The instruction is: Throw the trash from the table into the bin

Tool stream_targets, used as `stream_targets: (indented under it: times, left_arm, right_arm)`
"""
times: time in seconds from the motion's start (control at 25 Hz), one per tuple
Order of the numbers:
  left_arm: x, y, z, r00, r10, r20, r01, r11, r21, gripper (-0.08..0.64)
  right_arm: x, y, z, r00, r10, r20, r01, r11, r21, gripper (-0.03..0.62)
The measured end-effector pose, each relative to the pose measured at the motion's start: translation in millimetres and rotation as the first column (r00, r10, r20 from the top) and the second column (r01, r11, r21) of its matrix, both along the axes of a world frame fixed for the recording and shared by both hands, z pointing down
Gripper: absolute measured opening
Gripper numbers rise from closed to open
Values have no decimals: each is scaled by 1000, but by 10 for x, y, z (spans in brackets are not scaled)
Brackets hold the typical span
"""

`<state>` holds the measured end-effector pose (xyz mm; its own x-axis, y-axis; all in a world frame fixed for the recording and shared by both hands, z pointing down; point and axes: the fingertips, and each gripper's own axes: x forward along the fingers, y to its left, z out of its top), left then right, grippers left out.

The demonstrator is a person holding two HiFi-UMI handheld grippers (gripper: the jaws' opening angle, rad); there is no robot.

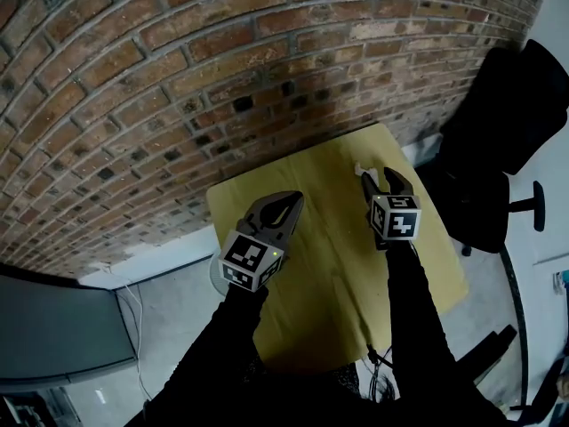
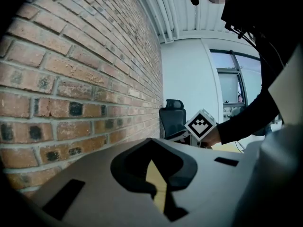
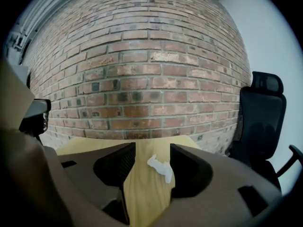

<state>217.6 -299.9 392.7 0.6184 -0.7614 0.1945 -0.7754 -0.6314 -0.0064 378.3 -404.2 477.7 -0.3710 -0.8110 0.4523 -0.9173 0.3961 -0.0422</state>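
Right gripper (image 1: 382, 178) above the far end of the yellow bench (image 1: 329, 265) in the head view, with a white trash scrap (image 1: 360, 165) lying just before its tips; left gripper (image 1: 293, 198) near the left edge of the bench. Left gripper view: jaws closed together at the tips, nothing between. Right gripper view: jaws spread wide, gripping nothing, scrap on the bench between them, close beside the right jaw.

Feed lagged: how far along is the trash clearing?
Done: nothing visibly binned. In hand: the right tool is open over the wooden table, a white paper scrap seen between its jaws, not gripped; the left tool is shut, empty. Left: grip the scrap and drop it in the bin, which I can't make out.
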Motion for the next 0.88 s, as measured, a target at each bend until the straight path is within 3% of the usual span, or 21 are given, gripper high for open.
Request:
stream_targets:
  times: [0.44, 0.88]
  left_arm:
    - [-251, 45, 97, 998, -58, 25, 58, 998, -25, 0]
    - [-431, 96, 158, 995, -93, 41, 95, 995, -43, 0]
  right_arm:
    - [31, -258, 502, 999, 32, 15, -29, 985, -170, 212]
    - [38, -438, 799, 997, 25, -79, -44, 967, -252, 210]
